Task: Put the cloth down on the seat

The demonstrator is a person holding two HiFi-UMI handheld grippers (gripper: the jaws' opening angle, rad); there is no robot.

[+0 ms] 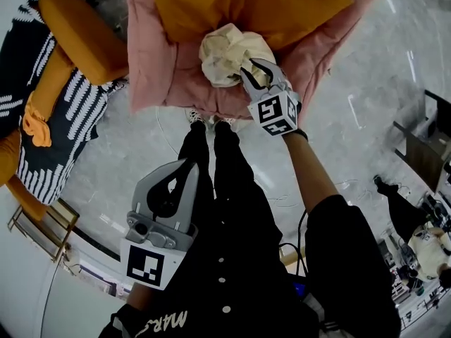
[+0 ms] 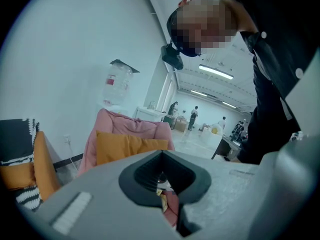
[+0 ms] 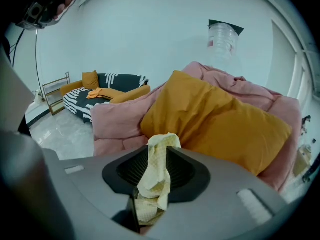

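Left gripper (image 1: 187,163) nearest, lower left of head view, over the person's black trousers (image 1: 225,182), jaws closed together, nothing held (its own view shows only a thin slit between them). Pink padded seat (image 1: 158,62) fills upper centre of head view, orange cushion (image 1: 246,2) leaning on its back. Striped black-white sofa (image 1: 67,122) with orange bolsters at far left, well apart from the seat. Cloth (image 1: 229,51), pale yellow and bunched, lies on the pink seat just below the cushion, upper centre. Right gripper (image 1: 255,74) points down at it from lower right, tips at the cloth's right edge. Jaws stand apart, wide. In the right gripper view a strip of cloth (image 3: 157,169) hangs through the gap between the jaws, bottom centre of frame, loose-looking, not pinched. Grey marble floor (image 1: 338,132) around.
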